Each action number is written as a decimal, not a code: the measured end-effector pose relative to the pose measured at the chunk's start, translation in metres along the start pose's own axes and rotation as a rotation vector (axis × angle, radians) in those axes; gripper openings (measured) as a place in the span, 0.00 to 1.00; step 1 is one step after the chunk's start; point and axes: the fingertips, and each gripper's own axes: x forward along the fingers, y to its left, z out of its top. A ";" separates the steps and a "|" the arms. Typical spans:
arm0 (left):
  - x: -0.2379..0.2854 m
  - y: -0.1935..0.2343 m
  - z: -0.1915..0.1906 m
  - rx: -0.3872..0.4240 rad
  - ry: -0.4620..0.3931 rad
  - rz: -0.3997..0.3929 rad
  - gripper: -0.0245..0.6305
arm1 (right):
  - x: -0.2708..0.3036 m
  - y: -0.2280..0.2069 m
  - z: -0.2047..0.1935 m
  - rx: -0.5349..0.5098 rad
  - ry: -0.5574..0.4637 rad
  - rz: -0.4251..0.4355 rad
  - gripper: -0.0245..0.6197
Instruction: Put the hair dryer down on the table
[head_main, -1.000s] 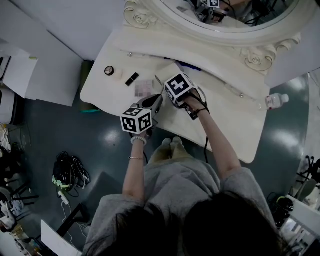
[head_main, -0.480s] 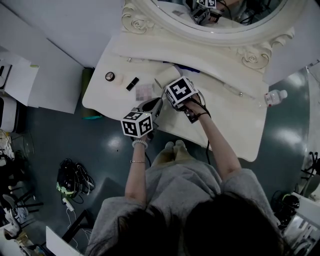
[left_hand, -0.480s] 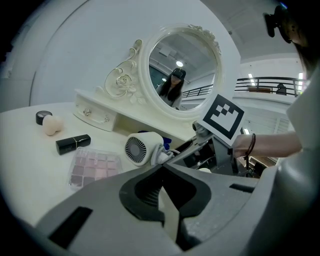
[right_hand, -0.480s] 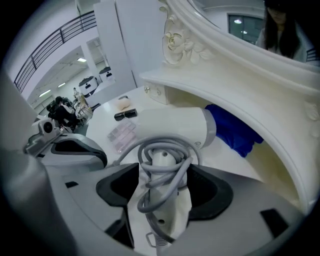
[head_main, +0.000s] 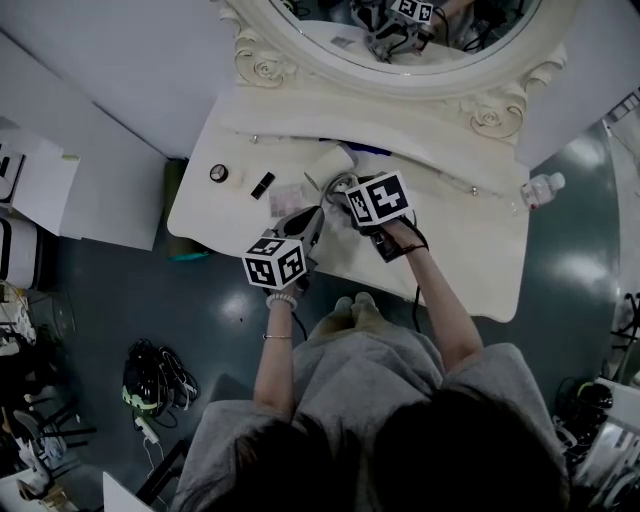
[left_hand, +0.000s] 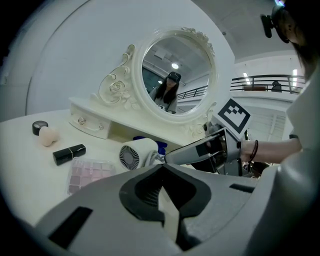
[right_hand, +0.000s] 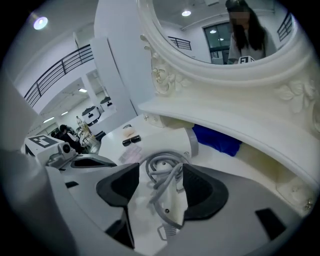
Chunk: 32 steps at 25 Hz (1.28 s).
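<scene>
The white plastic hair dryer (right_hand: 172, 142) lies near the cream dressing table's (head_main: 470, 250) back edge. Its handle sits between the right gripper's (right_hand: 157, 187) wide-spread jaws, which seem clear of it. Best withdraw straight back, avoiding the coiled grey cord (right_hand: 161, 166). The left gripper (left_hand: 162, 195) is closed and empty.

Seen from above, the person wore a loose grey short-sleeved top (head_main: 362, 375) beneath long dark hair (head_main: 400, 450). A pale beaded bracelet (head_main: 282, 299) and a thin bangle (head_main: 274, 337) ringed the left wrist, and a dark band (head_main: 409, 249) the right. The left gripper (head_main: 312, 214) and right gripper (head_main: 341, 186) were grey moulded shells with black jaw pads (right_hand: 205, 192). Each carried a marker cube (head_main: 273, 262) printed in black-and-white squares.
</scene>
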 end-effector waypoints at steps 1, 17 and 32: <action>0.000 -0.002 0.002 0.005 -0.003 -0.003 0.04 | -0.004 0.001 0.002 0.011 -0.021 0.008 0.46; -0.010 -0.048 0.051 0.133 -0.112 -0.052 0.04 | -0.087 0.019 0.030 0.110 -0.396 0.127 0.06; -0.020 -0.104 0.075 0.244 -0.192 -0.100 0.04 | -0.156 0.032 0.039 -0.024 -0.576 0.180 0.04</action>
